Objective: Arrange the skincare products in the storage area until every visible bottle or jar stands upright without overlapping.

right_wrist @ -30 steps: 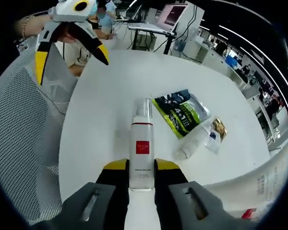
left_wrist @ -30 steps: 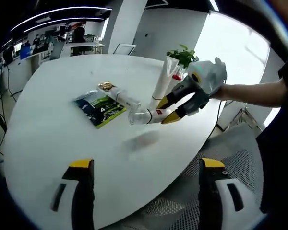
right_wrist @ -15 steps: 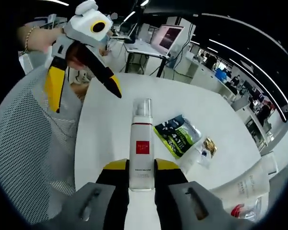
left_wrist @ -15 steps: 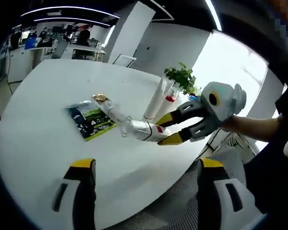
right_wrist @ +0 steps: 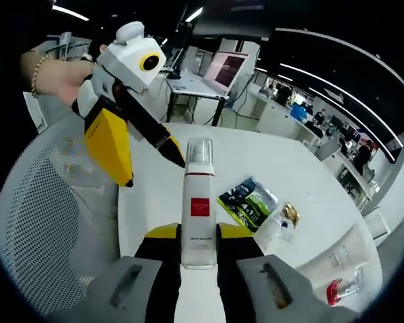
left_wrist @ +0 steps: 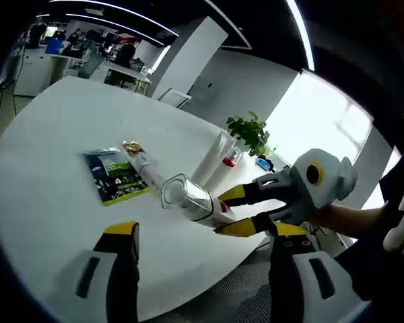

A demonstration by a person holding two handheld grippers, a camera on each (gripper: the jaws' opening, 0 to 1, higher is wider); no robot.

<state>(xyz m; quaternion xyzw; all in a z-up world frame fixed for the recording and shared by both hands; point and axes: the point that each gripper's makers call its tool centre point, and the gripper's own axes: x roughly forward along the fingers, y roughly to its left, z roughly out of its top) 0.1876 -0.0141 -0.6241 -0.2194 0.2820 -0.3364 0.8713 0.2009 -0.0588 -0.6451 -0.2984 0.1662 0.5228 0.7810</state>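
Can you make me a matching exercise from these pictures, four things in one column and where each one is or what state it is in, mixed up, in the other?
Things:
1. pump bottle
2. green sachet
3. white tube
4. left claw

Places or states:
A. lying flat on the white table
B. open, holding nothing
C. clamped in the right claw, off the table
D. upright beside the potted plant

Pairs: 1-C, 2-A, 3-D, 4-B
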